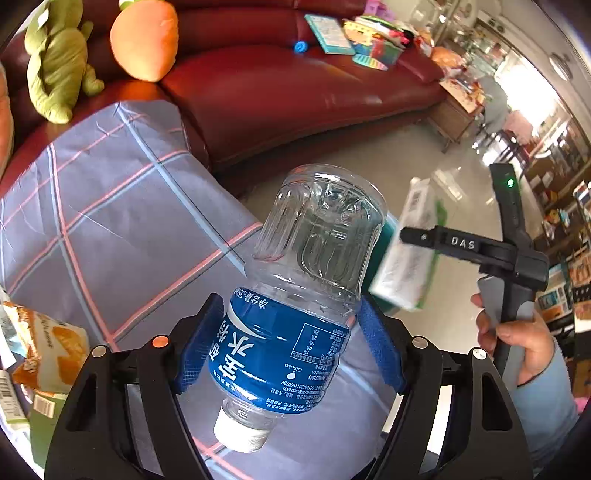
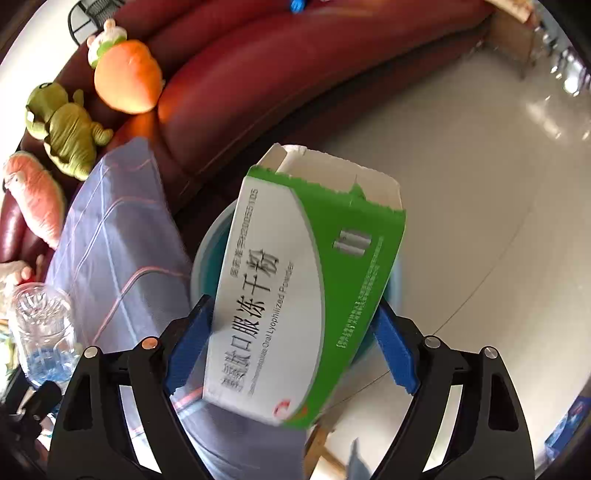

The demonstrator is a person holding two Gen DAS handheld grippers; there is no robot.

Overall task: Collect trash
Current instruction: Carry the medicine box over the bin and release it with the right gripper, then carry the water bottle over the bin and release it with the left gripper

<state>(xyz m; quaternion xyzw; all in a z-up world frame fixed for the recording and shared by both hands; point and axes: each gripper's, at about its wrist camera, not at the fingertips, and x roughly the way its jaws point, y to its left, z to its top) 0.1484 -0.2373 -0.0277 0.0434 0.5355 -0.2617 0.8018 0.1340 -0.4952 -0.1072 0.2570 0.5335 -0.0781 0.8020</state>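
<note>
My left gripper [image 1: 290, 343] is shut on a clear plastic bottle [image 1: 317, 258] with a blue label, its white cap toward the camera. It hangs over a checked cloth [image 1: 110, 206]. A green and white medicine box [image 2: 303, 280], torn open at the top and blurred, stands tilted between the blue pads [image 2: 393, 350] of my right gripper [image 2: 291, 343]. A sliver of the bin shows between the box and the right pad, so the jaws look open. Below the box is a teal bin with a pale rim [image 2: 207, 258]. The left view shows the right gripper [image 1: 410, 236] from the side, with the box [image 1: 406, 258] smeared.
A red leather sofa [image 1: 295, 92] curves behind, with a green plush [image 1: 55, 62], an orange plush [image 1: 144, 40] and books [image 1: 328, 33] on it. Snack packets [image 1: 48, 347] lie at the cloth's left edge. Glossy pale floor [image 2: 480, 184] spreads to the right. A hand [image 1: 517, 343] holds the right gripper's handle.
</note>
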